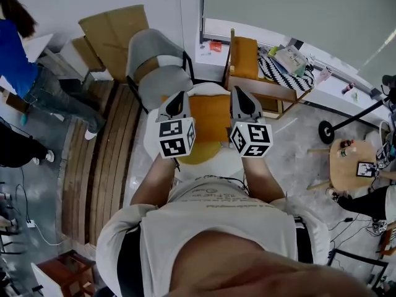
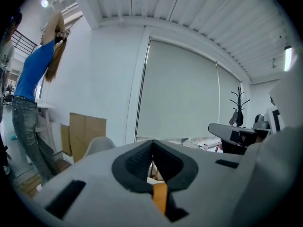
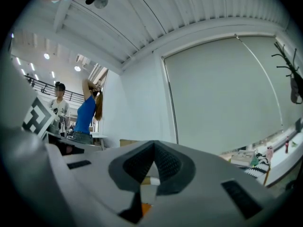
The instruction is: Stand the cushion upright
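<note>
An orange cushion [image 1: 210, 117] sits on a white chair [image 1: 213, 161] right below me, its lower edge looking yellow and rounded. My left gripper [image 1: 177, 98] is at the cushion's left edge and my right gripper [image 1: 241, 94] at its right edge, both pointing away from me. In the left gripper view the left gripper [image 2: 152, 148] is shut, with a strip of orange cushion [image 2: 160, 196] showing below the tips. The right gripper [image 3: 154, 148] is shut too, with a bit of orange [image 3: 146, 208] beneath. I see nothing pinched in either; whether their sides touch the cushion I cannot tell.
A grey chair [image 1: 154, 60] stands just beyond, and a wooden chair [image 1: 244, 57] with an orange seat pad to its right. Cardboard [image 1: 114, 26] leans on the wall. A slatted wooden bench [image 1: 105, 153] runs along the left, where people stand [image 1: 25, 60]. A round stool [image 1: 349, 163] is at right.
</note>
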The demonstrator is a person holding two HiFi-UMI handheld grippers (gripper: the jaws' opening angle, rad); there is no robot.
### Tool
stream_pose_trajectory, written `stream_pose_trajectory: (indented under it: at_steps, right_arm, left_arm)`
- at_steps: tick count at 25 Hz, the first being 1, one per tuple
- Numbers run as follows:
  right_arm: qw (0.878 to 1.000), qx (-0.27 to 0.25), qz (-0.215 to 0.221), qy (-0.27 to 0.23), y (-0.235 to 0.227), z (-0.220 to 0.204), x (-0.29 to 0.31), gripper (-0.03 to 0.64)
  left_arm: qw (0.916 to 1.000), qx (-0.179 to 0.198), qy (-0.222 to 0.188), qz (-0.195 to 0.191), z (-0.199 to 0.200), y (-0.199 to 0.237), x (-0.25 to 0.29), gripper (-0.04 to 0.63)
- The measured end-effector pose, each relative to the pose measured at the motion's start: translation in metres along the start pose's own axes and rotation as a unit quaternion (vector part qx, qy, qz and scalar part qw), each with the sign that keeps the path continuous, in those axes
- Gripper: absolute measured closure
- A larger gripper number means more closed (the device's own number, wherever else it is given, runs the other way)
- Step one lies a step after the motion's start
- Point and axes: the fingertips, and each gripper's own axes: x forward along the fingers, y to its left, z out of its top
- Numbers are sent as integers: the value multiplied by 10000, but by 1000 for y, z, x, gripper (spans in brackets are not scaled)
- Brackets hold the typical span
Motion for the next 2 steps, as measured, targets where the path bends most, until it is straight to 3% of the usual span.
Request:
stream_pose_trajectory:
  at_steps: [2]
  right_arm:
    - [10000,7,27,2,4,0,2,591]
  left_arm:
    - [10000,26,-6,23,1,5,0,574]
